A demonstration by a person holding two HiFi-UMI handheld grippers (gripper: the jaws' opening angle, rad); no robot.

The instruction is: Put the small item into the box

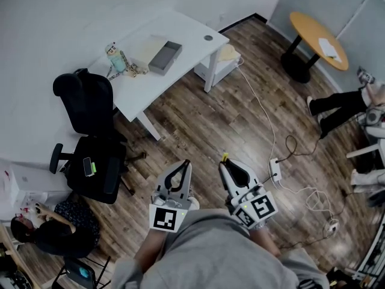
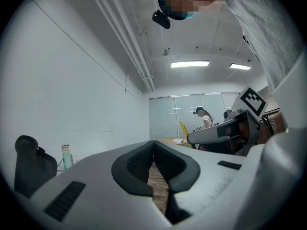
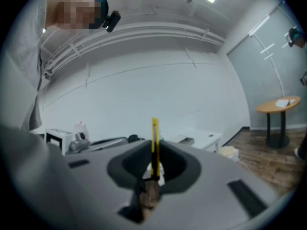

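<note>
My right gripper (image 1: pixel 224 161) is shut on a thin yellow item (image 1: pixel 225 157), which sticks up between the jaws in the right gripper view (image 3: pixel 155 138). My left gripper (image 1: pixel 185 163) is shut with nothing in it; its dark pads (image 2: pixel 139 162) meet at the tips. Both are held close to my body above the wooden floor. The grey box (image 1: pixel 165 57) lies open on the white table (image 1: pixel 186 32), far ahead and to the left of both grippers. In the right gripper view the table (image 3: pixel 206 139) shows small beyond the jaws.
A black office chair (image 1: pixel 90 143) with a phone (image 1: pixel 89 165) on its seat stands left of me. A bottle (image 1: pixel 114 57) is on the table near the box. A power strip (image 1: pixel 275 170) and cables lie right. A round wooden table (image 1: pixel 317 32) and seated people are around.
</note>
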